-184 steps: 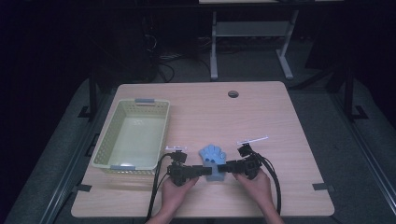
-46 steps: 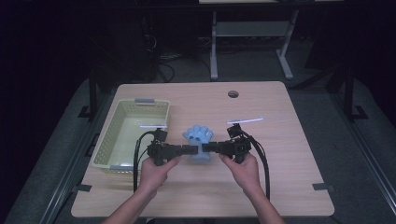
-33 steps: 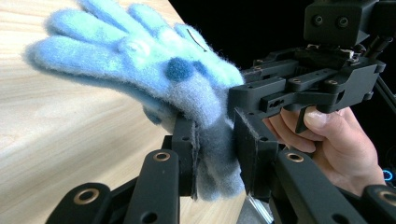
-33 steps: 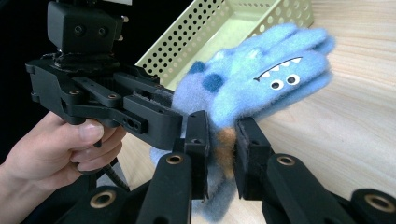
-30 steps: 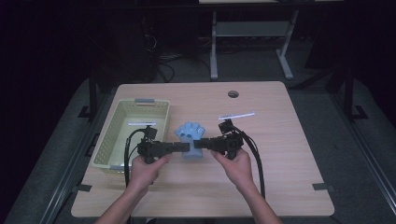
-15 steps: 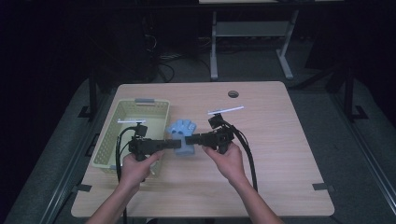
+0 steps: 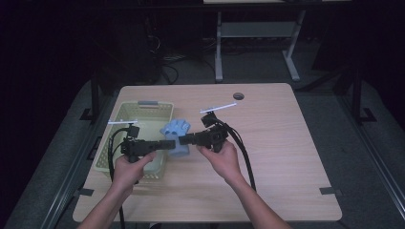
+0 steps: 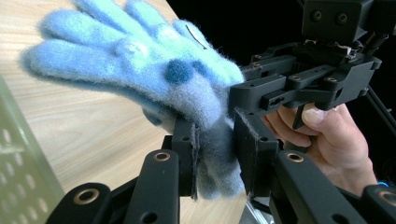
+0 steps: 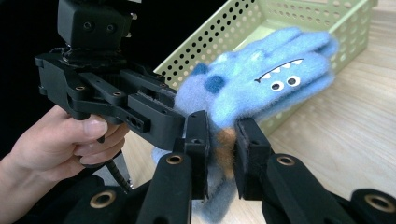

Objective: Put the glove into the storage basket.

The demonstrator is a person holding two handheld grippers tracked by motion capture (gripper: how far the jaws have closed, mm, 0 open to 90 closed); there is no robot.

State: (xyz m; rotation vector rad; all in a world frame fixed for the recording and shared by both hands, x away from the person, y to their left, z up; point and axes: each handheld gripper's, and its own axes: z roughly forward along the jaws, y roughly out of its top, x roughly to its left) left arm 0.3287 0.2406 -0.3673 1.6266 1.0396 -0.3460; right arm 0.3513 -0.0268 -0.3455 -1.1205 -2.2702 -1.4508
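Observation:
A fuzzy light-blue glove (image 7: 175, 136) with a monster face hangs above the table beside the basket's right wall, held from both sides. My left gripper (image 7: 168, 144) comes in from the left and is shut on the glove's cuff (image 8: 212, 154). My right gripper (image 7: 184, 139) comes in from the right and is shut on the same cuff (image 9: 220, 149). The glove's fingers (image 8: 93, 42) point away from the person. Eyes and teeth show on the glove's face (image 9: 280, 77) in the right gripper view.
A pale green perforated basket (image 7: 122, 125) sits on the table's left side, partly under my left hand. A round cable hole (image 7: 238, 96) is at the table's back. Bare wood (image 7: 286, 157) lies to the right. Cables trail from both grippers.
Both grippers have carried the glove to the left and a little away from the person, from the table's middle to the basket's right wall. Both stay shut on it.

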